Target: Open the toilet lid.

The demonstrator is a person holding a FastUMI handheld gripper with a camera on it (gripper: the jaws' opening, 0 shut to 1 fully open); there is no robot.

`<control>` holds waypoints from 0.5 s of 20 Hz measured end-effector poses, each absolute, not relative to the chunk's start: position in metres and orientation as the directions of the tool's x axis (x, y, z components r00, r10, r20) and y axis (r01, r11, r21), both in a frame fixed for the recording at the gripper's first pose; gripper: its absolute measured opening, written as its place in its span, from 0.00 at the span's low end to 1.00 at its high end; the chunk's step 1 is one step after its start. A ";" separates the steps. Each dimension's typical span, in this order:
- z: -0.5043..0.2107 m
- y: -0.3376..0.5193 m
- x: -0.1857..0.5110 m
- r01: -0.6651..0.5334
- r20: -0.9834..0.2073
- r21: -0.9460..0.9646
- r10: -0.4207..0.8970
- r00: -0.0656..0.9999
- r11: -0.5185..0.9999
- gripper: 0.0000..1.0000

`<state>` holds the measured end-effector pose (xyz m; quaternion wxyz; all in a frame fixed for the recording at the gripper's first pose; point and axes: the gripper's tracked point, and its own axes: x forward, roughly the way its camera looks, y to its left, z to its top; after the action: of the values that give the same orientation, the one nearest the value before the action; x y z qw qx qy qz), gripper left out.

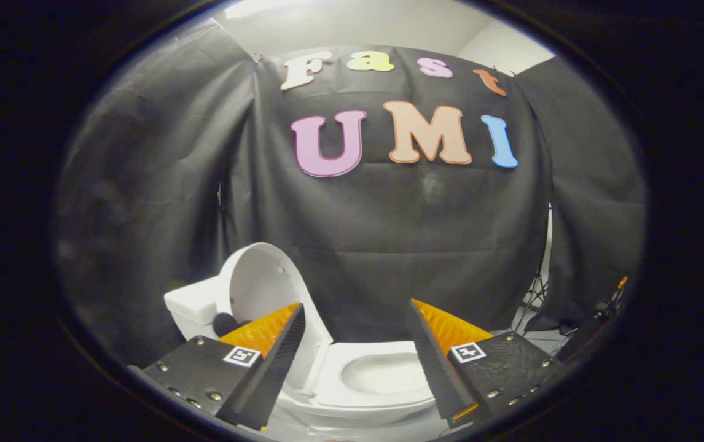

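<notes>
We are looking along the gripper (358,313) at a white toilet (352,393) standing in front of the black cloth wall (389,245) of the booth. The fingers (278,350) are spread wide apart, holding nothing and touching nothing. We are seeing the toilet lid (260,288) already raised, standing roughly upright with its inner face turned toward the bowl; it is sitting just beyond the left finger, which is covering its lower edge. Behind the lid the white tank (195,307) is showing, partly hidden by the left finger's mount. A small dark round thing (224,322) is sitting between tank and lid, too small for us to tell what it is. The seat (333,368) is lying flat, and the open bowl (383,374) is showing between the two fingers, below and ahead of them. The right finger is hanging over the right rim of the seat, apart from it as far as we are able to tell. Off to the right, past the edge of the cloth, we are seeing thin dark stand legs (533,294) on a pale floor (542,334). Each finger mount is carrying a small square marker tag (468,352)
</notes>
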<state>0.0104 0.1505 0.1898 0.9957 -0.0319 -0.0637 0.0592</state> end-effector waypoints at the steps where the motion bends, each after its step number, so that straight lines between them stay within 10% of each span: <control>1: 0.181 0.140 0.013 -0.106 0.122 -0.073 0.114 0.986 0.992 0.97; 10: 0.105 0.097 0.035 -0.058 0.020 -0.019 0.058 0.998 0.998 0.97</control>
<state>0.0353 0.0970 0.1050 0.9995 -0.0090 -0.0101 0.0290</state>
